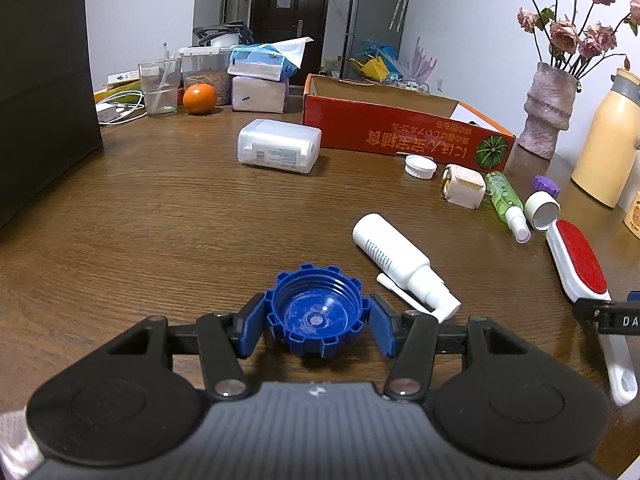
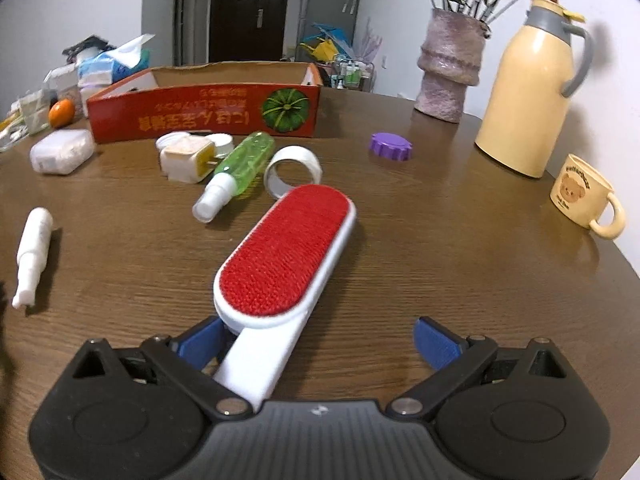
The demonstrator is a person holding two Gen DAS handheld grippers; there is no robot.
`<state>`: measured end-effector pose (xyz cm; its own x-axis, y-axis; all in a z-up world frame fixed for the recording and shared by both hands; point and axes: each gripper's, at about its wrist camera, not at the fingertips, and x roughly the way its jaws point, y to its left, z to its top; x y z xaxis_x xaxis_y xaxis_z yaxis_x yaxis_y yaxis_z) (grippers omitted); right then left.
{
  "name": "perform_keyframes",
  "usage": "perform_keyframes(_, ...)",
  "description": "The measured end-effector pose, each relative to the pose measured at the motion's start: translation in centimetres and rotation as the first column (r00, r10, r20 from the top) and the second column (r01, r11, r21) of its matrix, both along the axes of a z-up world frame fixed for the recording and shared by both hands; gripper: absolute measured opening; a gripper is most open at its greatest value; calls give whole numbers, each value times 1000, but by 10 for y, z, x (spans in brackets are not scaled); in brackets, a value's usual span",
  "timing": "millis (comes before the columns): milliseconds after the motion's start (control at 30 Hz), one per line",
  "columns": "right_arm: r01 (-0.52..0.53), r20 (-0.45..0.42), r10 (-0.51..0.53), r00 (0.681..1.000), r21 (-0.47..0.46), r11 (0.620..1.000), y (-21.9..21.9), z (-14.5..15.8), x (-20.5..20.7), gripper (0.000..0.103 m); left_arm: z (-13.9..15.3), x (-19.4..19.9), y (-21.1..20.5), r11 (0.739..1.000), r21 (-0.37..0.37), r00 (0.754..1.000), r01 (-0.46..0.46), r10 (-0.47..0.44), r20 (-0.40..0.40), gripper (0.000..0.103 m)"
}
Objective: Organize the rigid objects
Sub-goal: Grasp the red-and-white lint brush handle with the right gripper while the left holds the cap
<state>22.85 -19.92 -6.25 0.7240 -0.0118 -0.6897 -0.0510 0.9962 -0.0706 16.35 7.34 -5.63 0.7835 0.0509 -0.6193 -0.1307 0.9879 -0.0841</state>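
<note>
My left gripper (image 1: 318, 324) is shut on a blue ribbed screw cap (image 1: 316, 312), open side up, just above the wooden table (image 1: 160, 220). My right gripper (image 2: 316, 340) stands open over the white handle of a red lint brush (image 2: 284, 248); the handle lies beside the left finger and the right pad is well clear. The red cardboard box (image 1: 400, 132) stands open at the back. Loose on the table are a white spray bottle (image 1: 396, 256), a green spray bottle (image 2: 240, 168), a white ring cap (image 2: 292, 168), a purple cap (image 2: 390, 146) and a white plug adapter (image 2: 186, 160).
A white plastic case (image 1: 278, 146) and a white lid (image 1: 420, 166) lie before the box. A vase (image 2: 448, 72), a cream thermos (image 2: 528, 92) and a bear mug (image 2: 580, 196) stand at the right. An orange (image 1: 199, 98), a glass and tissue packs crowd the far left.
</note>
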Motion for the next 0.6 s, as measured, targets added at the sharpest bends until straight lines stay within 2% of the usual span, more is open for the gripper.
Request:
perform_keyframes(100, -17, 14, 16, 1000, 48, 999, -3, 0, 0, 100, 2, -1, -2, 1000, 3, 1000, -2, 2, 3, 56)
perform_keyframes(267, -29, 25, 27, 999, 82, 996, -3, -2, 6, 92, 4, -1, -4, 1000, 4, 1000, -6, 6, 6, 56)
perform_keyframes(467, -49, 38, 45, 998, 102, 994, -2, -4, 14, 75, 7, -1, -7, 1000, 10, 1000, -7, 6, 12, 56)
perform_keyframes(533, -70, 53, 64, 996, 101, 992, -2, -4, 13, 62, 8, 0, -8, 1000, 10, 1000, -6, 6, 14, 56)
perform_keyframes(600, -70, 63, 64, 996, 99, 993, -2, -4, 12, 57, 10, 1, -9, 1000, 10, 1000, -5, 5, 15, 56)
